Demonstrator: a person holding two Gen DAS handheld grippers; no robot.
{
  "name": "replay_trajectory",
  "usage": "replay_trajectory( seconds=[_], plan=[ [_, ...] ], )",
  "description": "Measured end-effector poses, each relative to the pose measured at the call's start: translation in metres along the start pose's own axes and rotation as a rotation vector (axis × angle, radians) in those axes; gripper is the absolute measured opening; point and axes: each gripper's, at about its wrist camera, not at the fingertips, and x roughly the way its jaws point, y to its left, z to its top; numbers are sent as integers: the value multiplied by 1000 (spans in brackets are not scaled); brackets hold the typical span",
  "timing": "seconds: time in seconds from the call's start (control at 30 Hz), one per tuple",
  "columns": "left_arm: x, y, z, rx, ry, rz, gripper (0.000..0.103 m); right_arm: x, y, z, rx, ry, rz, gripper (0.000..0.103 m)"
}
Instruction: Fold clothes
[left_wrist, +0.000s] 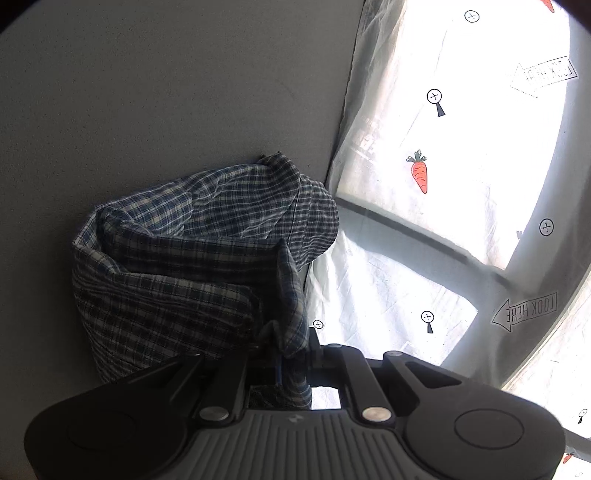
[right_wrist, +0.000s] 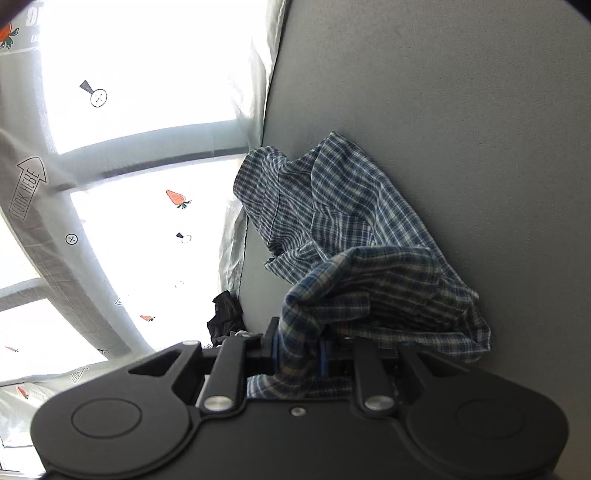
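Left wrist view: the left claw (left_wrist: 291, 363) is nearly closed, pinching a fold of the one plaid shirt (left_wrist: 192, 254); in the right wrist view the right claw (right_wrist: 299, 354) grips another bunch of it the same way. Around the shirt spreads a plain grey worktop (left_wrist: 147, 92). Beside the shirt a sunlit white sheet (left_wrist: 461, 147) shows carrots and two "LOOK HERE" arrows, and one dark cloth (right_wrist: 225, 317) lies at its edge.

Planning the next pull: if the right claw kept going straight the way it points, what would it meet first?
Probably more of the plaid shirt it already pinches: the right claw faces the bunched cloth lying on the grey surface. Depth is unclear.
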Motion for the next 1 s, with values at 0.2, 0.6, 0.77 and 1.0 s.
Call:
replay_trajectory(
  seconds=[0.2, 0.6, 0.77, 1.0],
  plan=[
    [65, -23, 51, 2, -23, 63, 22, 53, 3, 63, 84, 0, 15, 38],
    [55, -61, 78, 335, -181, 42, 87, 61, 40, 92, -235, -191, -118, 77],
    [49, -71, 25, 909, -283, 384, 89, 65, 66, 22, -786, -282, -352, 90],
    [59, -42, 3, 1160, -213, 492, 89, 76, 52, -20, -949, -288, -355, 92]
  ],
)
